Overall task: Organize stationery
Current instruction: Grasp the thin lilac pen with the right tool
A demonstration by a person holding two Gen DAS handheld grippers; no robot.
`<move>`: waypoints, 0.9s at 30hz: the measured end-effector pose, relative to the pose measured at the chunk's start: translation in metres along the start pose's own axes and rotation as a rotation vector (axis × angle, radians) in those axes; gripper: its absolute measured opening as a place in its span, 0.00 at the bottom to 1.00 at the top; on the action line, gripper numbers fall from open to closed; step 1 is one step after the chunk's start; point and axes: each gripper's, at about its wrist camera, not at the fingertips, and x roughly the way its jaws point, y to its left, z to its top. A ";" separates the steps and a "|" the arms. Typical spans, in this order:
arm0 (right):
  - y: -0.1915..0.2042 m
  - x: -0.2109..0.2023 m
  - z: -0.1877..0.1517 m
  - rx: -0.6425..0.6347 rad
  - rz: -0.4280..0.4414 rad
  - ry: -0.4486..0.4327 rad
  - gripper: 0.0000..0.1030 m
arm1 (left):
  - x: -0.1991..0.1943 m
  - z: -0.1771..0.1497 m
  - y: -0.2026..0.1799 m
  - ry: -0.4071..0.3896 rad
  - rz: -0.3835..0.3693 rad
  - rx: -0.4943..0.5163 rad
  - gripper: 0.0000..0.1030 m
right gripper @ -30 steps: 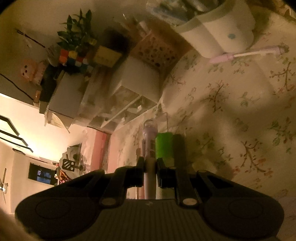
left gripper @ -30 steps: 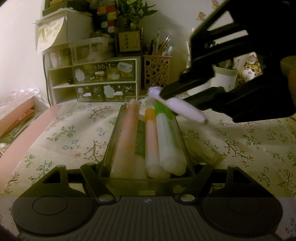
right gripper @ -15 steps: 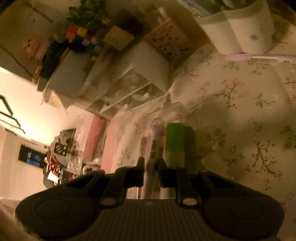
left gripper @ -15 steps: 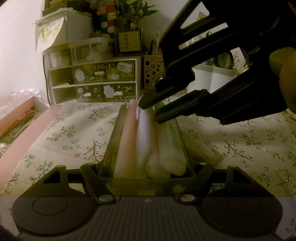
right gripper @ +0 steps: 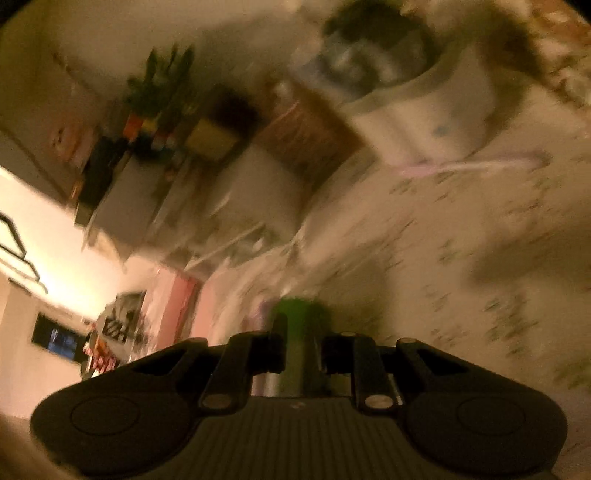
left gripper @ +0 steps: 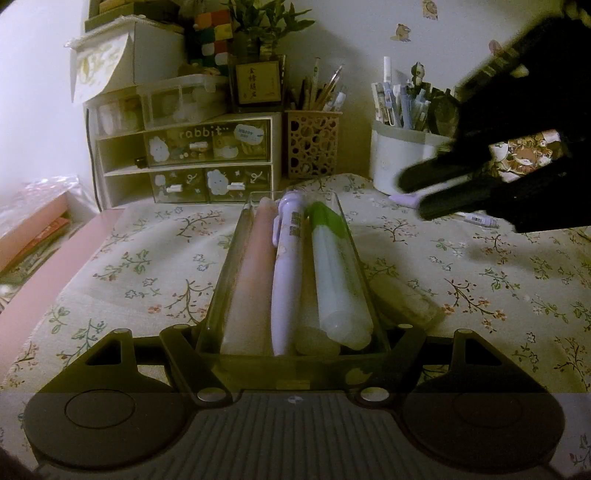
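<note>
A home desk corner — a study nook. The tabletop wears a floral cloth, and a small drawer unit labelled "rabbit" stands against the wall. On top of it sit a puzzle cube and a potted plant; just right of it are a perforated pen cup and a white pen pot — cartoon stickers dot the wall above.

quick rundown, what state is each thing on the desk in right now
clear plastic pen tray: uncovered, clamped at its near end by the left tongs
lilac click pen: lying in the tray between the pink and green markers
pink marker: lying in the tray
green-capped highlighter: lying in the tray
right tongs: empty, jaws slightly apart
clear lid: off, on the cloth beside the tray
second lilac pen: loose on the cloth
</note>
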 end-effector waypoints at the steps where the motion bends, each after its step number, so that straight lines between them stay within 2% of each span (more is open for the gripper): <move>1: -0.005 -0.004 0.002 0.002 -0.009 -0.014 0.22 | 0.000 0.000 0.000 0.000 0.000 0.000 0.71; 9: -0.044 -0.023 0.011 -0.049 -0.133 -0.093 0.30 | 0.000 0.000 0.000 0.000 -0.001 0.001 0.71; 11: -0.051 -0.029 0.016 -0.112 -0.196 -0.130 0.37 | 0.000 0.000 0.000 0.000 -0.001 0.001 0.71; 15: -0.062 -0.034 0.041 -0.292 -0.324 -0.178 0.40 | 0.000 0.000 0.000 -0.001 -0.001 0.000 0.71; 18: -0.063 -0.033 0.056 -0.412 -0.374 -0.195 0.41 | 0.000 0.000 0.000 0.000 -0.001 0.000 0.71; 22: -0.056 -0.008 0.070 -0.588 -0.357 -0.124 0.41 | 0.000 0.000 0.000 0.000 0.000 0.000 0.71; 24: -0.054 0.007 0.074 -0.637 -0.352 -0.084 0.41 | 0.000 0.000 0.000 0.000 0.000 0.001 0.71; 27: -0.052 0.030 0.074 -0.731 -0.411 -0.034 0.41 | 0.001 0.001 0.000 0.000 -0.003 0.000 0.71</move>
